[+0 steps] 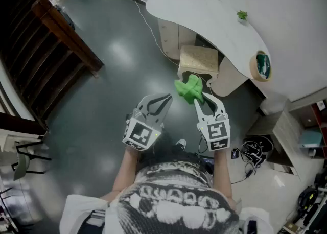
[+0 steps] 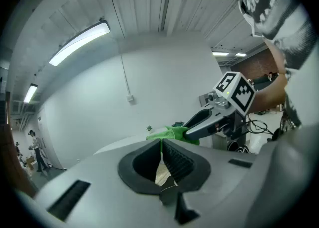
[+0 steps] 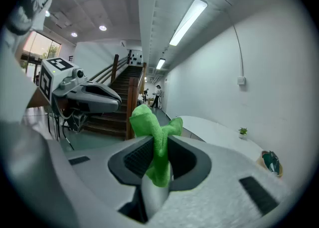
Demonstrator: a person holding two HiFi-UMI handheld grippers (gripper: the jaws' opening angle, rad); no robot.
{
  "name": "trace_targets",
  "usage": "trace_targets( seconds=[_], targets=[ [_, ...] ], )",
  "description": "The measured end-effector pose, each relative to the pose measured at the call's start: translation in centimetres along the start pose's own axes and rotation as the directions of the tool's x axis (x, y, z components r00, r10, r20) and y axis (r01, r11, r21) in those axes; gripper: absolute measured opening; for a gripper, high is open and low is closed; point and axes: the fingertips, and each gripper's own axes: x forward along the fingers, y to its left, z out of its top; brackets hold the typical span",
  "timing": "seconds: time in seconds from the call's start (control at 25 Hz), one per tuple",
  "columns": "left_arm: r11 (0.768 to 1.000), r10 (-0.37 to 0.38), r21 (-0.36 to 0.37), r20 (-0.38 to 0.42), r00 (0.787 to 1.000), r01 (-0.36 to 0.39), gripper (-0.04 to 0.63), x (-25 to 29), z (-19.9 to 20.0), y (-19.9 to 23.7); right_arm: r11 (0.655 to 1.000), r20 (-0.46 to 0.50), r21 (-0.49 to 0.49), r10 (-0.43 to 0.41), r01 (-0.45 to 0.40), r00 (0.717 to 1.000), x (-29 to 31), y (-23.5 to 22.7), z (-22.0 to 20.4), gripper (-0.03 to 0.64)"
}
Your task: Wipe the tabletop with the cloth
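Observation:
I am standing on a dark floor, a few steps short of a curved white table (image 1: 204,18), which also shows in the right gripper view (image 3: 214,125). A bright green cloth (image 1: 189,89) hangs bunched in the air, pinched between the jaws of my right gripper (image 1: 203,96). From that gripper's own camera, the cloth (image 3: 154,132) stands up out of the shut right gripper (image 3: 159,145). My left gripper (image 1: 167,97) is held beside it at the same height, jaws pressed together on nothing (image 2: 162,145). In the left gripper view the cloth (image 2: 167,133) and the right gripper (image 2: 188,129) sit just ahead.
A small green plant (image 1: 242,15) and a round roll (image 1: 262,66) lie on the table's far right part. A beige cabinet (image 1: 198,59) stands under the table. A wooden staircase (image 1: 56,18) rises at the left. Cables and gear (image 1: 253,151) lie on the floor at the right.

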Motion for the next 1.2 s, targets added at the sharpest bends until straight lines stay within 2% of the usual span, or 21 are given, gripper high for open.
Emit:
trace_targets(
  seconds=[0.72,0.96,1.2],
  targets=[
    [1.000,0.023,0.004,-0.030,0.999,-0.023,0.012,0.2,-0.4,0.4,1.000,0.005,0.006,0.028,-0.028,1.000,0.8,-0.4,-0.1,0.086],
    [0.999,0.043,-0.006,-0.033,0.999,-0.043,0.011,-0.3,-1.7,3.5,0.999,-0.001,0.012,0.042,-0.042,0.999,3.6,0.5,0.8,0.086],
    [0.998,0.056,-0.015,-0.026,0.998,-0.057,0.011,-1.0,-3.1,8.5,0.999,-0.015,0.004,0.046,-0.045,0.999,7.9,1.9,2.5,0.086]
  ],
)
